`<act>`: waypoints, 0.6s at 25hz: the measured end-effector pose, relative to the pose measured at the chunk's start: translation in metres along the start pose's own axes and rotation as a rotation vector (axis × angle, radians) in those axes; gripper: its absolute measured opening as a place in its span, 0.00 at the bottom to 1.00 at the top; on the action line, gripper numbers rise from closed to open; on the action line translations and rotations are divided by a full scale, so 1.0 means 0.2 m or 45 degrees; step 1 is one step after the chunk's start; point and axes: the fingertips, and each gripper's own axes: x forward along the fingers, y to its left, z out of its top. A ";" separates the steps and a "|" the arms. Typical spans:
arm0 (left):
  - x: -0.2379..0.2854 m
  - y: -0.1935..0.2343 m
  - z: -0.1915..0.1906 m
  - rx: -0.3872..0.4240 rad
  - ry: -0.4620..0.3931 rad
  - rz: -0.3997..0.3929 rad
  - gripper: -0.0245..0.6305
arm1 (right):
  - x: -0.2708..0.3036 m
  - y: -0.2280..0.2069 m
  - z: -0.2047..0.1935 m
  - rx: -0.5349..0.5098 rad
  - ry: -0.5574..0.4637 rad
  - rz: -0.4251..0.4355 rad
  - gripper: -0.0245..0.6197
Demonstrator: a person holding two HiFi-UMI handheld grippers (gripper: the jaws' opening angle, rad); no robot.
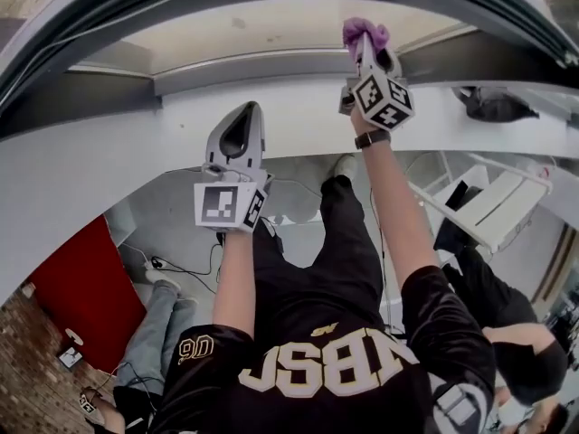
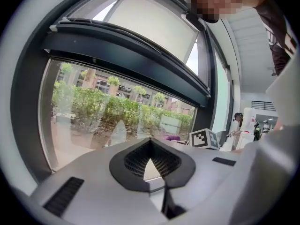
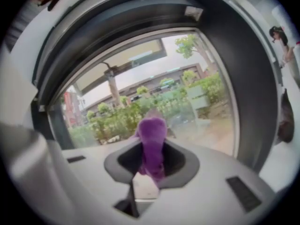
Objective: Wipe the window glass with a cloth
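Note:
A purple cloth (image 1: 365,33) is bunched between the jaws of my right gripper (image 1: 365,51), which is shut on it and held up against the window glass (image 1: 271,27). In the right gripper view the cloth (image 3: 153,137) sticks out past the right gripper (image 3: 151,150) toward the glass (image 3: 197,102), with hedges and buildings outside. My left gripper (image 1: 244,116) is lower and to the left, shut with nothing in it, away from the pane. In the left gripper view the left gripper (image 2: 151,141) points at the glass (image 2: 108,111), and the right gripper's marker cube (image 2: 205,138) shows beyond it.
A dark window frame (image 2: 126,62) runs around the pane, with a white ledge (image 1: 127,152) below it. A red panel (image 1: 77,287) stands at lower left beside a seated person (image 1: 158,333) and cables. A white rack (image 1: 493,202) and another person (image 1: 507,306) are at the right.

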 end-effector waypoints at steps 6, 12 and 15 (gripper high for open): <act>-0.32 0.59 0.00 0.073 0.053 0.157 0.07 | 0.12 1.21 -0.47 -0.138 0.137 0.535 0.17; -0.66 1.05 0.01 0.112 0.096 0.305 0.07 | 0.20 2.18 -0.84 -0.266 0.244 0.887 0.17; -0.77 1.19 0.02 0.104 0.099 0.368 0.07 | 0.26 2.50 -0.99 -0.266 0.308 0.972 0.17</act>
